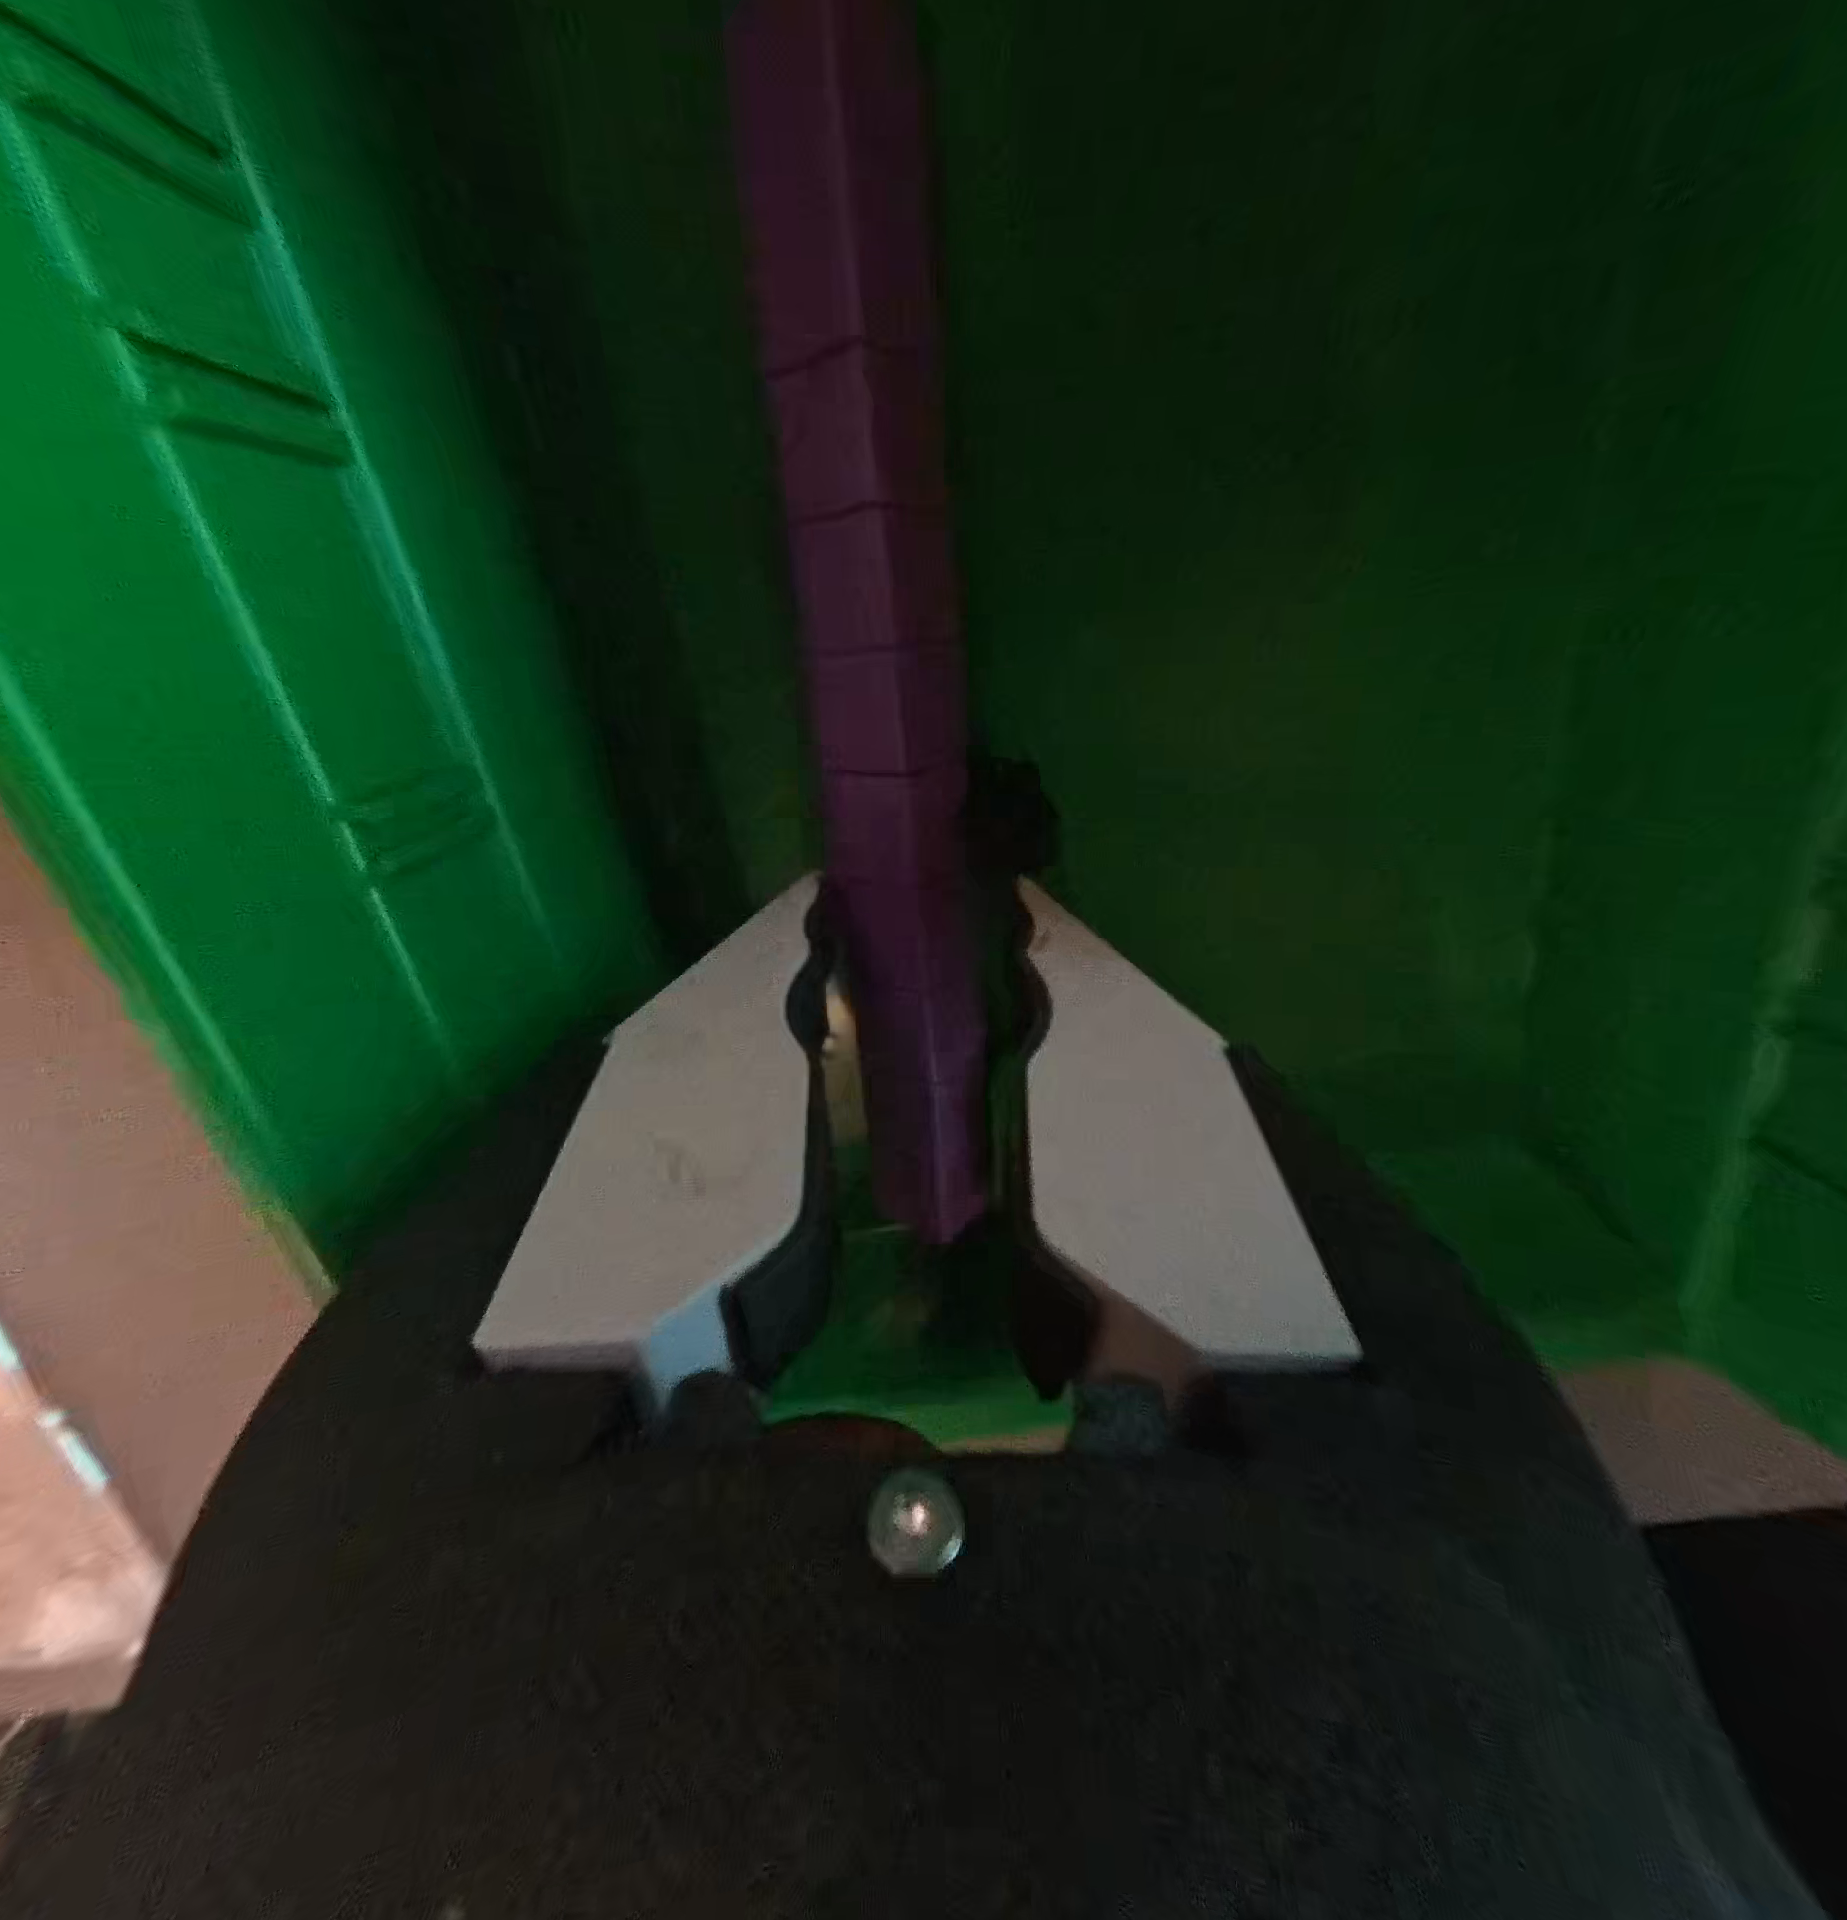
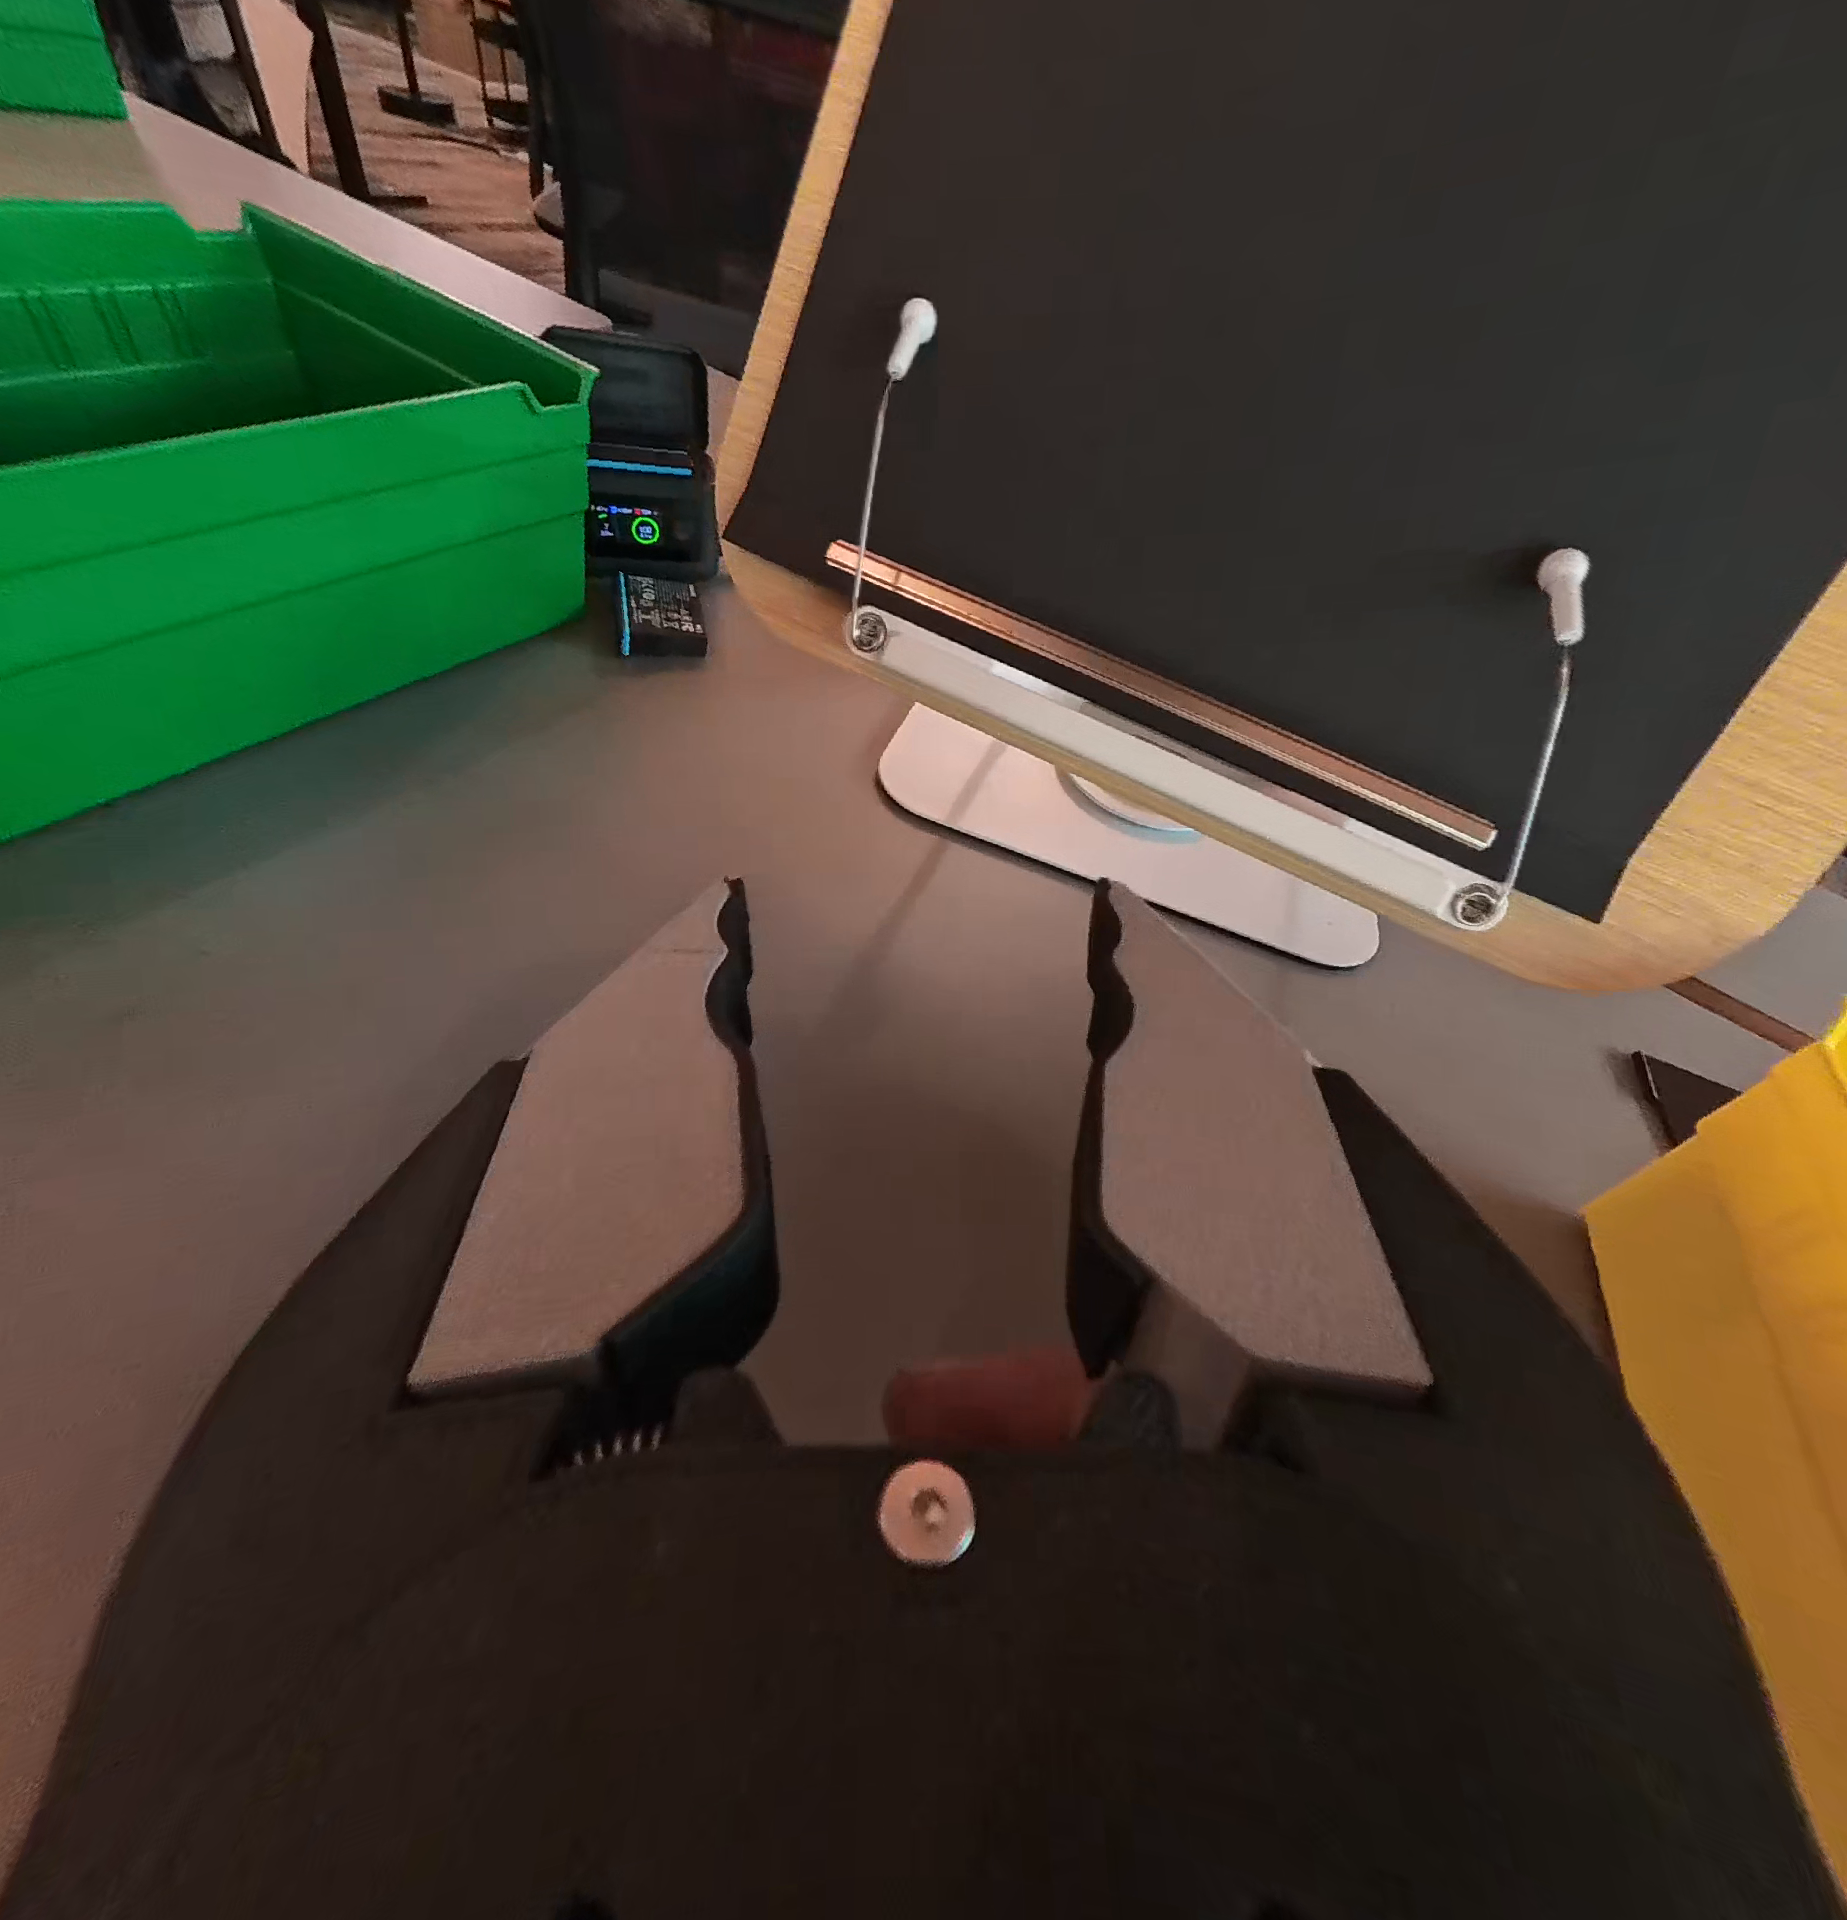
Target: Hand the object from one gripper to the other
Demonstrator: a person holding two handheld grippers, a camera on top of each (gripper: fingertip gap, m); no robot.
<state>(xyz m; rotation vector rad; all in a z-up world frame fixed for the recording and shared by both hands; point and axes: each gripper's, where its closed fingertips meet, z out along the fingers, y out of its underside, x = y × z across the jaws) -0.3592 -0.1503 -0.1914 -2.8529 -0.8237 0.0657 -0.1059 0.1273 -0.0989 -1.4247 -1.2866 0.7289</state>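
Pickup was done: inside the green bin [image 1: 275,623] our left gripper [image 1: 914,914] had closed on the purple segmented object [image 1: 867,623]. Well outside that bin [image 2: 223,540], our right gripper [image 2: 919,914] stood wide apart and empty; we judged transfer pending.

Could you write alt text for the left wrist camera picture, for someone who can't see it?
The left gripper is shut on a long purple segmented object that runs straight ahead from between its fingers. Behind it are the walls of a green plastic bin, and a strip of tan table shows at the left edge.
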